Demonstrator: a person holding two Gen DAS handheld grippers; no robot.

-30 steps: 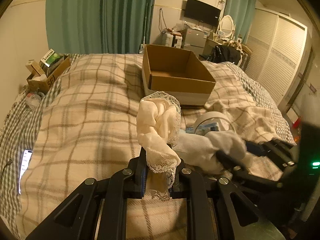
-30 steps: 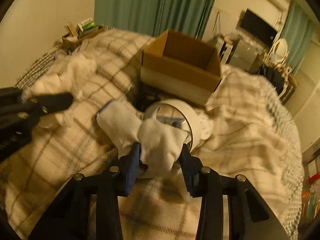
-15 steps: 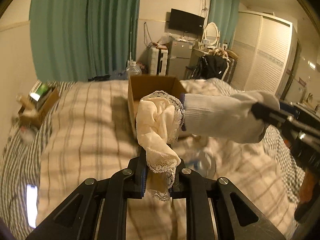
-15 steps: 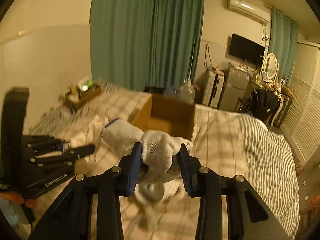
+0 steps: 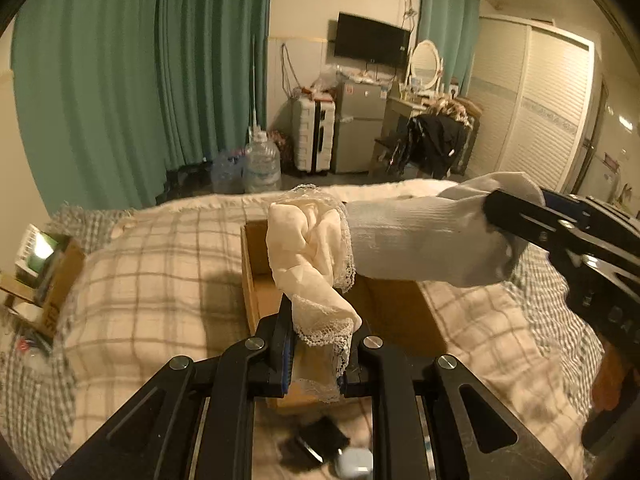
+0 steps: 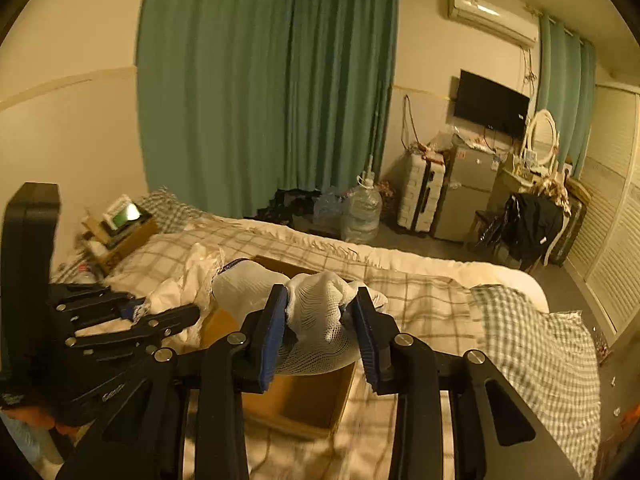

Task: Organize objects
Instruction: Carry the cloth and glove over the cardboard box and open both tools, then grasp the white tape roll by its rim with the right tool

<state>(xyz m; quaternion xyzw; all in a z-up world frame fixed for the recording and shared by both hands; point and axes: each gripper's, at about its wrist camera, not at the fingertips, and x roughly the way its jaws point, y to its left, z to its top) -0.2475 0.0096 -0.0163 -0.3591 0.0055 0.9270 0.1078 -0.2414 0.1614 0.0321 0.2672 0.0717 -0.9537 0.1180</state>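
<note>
Two grippers up over the bed [image 5: 152, 280], each clamped on fabric, both above the open cardboard box [image 5: 256, 280].

Left gripper [image 5: 318, 350]: fingers [image 5: 282, 344] closed on the lower end of a cream lace-trimmed cloth [image 5: 308, 256]. Cloth stands bunched upward from the fingers, lace hem hanging down between them. In the left wrist view it sits directly over the box's near-left part.

Right gripper [image 6: 320, 332]: fingers [image 6: 272, 328] pinched on a white knit sock [image 6: 316, 320], mesh-like weave visible at the grip. Sock body extends toward the left gripper; its cuff end touches or sits just beside the lace cloth, can't tell which. From the left wrist view the sock [image 5: 420, 240] runs horizontally from the right gripper [image 5: 516, 220] to the cloth, suspended over the box.

Box [image 6: 296, 400]: brown, flaps open, sitting on the plaid blanket [image 6: 420, 304]; the part of the interior in view looks bare, rest hidden by fabric and fingers.

On the bed below the left gripper: small dark object [image 5: 320, 440] and a pale rounded item [image 5: 354, 462], both blurred, can't identify.

Background: green curtains [image 5: 140, 80], wall TV [image 5: 372, 46], water jug [image 5: 262, 166] on the floor, another cardboard box with clutter [image 5: 44, 264] at the bed's left edge.
</note>
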